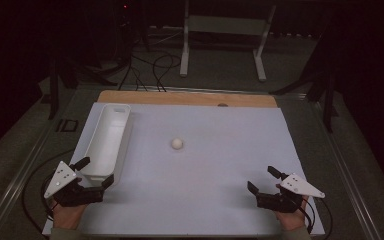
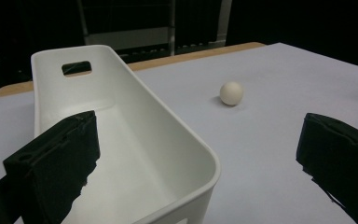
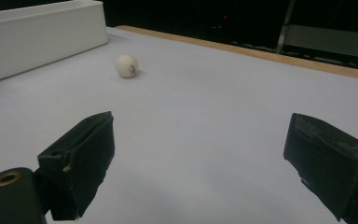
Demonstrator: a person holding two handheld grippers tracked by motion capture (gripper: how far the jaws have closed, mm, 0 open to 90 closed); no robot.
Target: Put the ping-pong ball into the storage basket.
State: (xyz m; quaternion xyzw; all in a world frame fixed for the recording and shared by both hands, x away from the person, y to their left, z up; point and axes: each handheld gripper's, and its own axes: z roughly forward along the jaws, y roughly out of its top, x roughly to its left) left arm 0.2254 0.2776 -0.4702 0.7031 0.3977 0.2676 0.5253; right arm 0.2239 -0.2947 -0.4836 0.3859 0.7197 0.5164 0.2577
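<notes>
The ball point(image 1: 177, 143) sits alone in the middle of the tabletop point(image 1: 220, 200), well away from both of your hands. It is round, so it has no long side, and you can grab it from any way. From your left tongs point(image 1: 96, 172) the ball is ahead and to the right. From your right tongs point(image 1: 265, 180) it is ahead and to the left. Your left tongs look a bit nearer, but not by much. The white bin point(image 1: 108, 140) lies just left of the ball, with its long side running away from you. Its near end sits between the jaws of your left tongs, not touching them. Both tongs are wide apart and hold nothing.
</notes>
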